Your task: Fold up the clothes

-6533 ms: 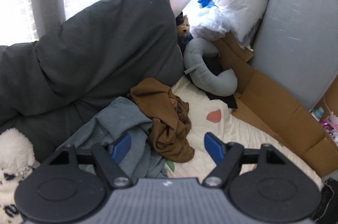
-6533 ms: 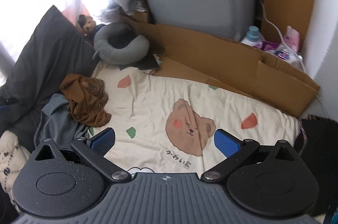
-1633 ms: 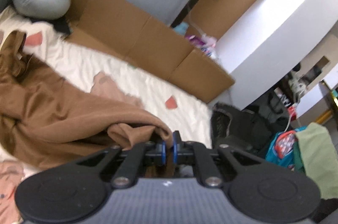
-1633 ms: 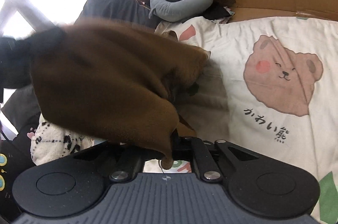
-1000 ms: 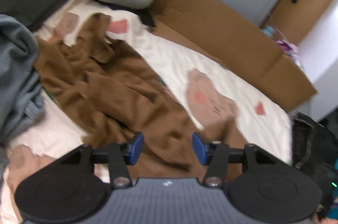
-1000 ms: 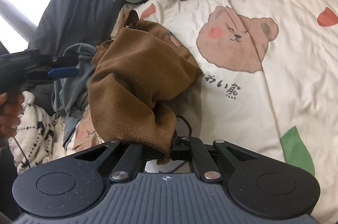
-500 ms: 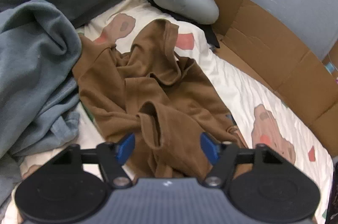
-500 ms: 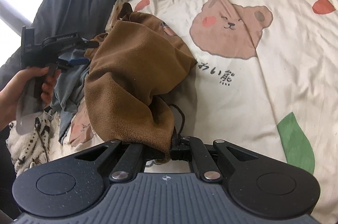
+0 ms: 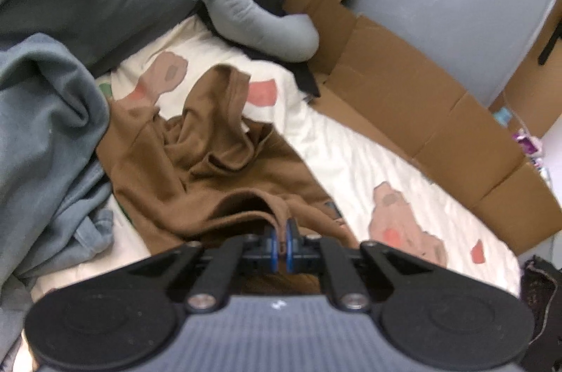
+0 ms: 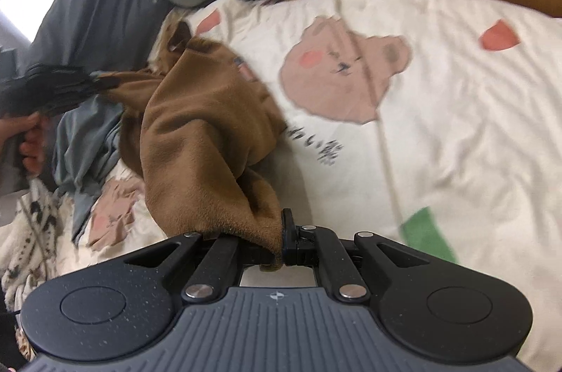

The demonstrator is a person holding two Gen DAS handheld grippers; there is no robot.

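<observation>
left gripper (image 10: 45, 87): motion-blurred | brown garment (image 9: 210, 168): hem hidden behind gripper body

shirt (image 9: 196, 161) on bedsheet (image 9: 354, 158), between jacket (image 9: 45, 112) and cardboard (image 9: 414, 98).

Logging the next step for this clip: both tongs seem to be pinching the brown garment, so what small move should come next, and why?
Probably draw the two apart and lift a little to spread it. The left tongs and right tongs are each shut on an edge of the brown garment, which lies bunched and creased on the bear-print sheet, partly against the grey-blue garment. It likely needs flattening before any fold.
</observation>
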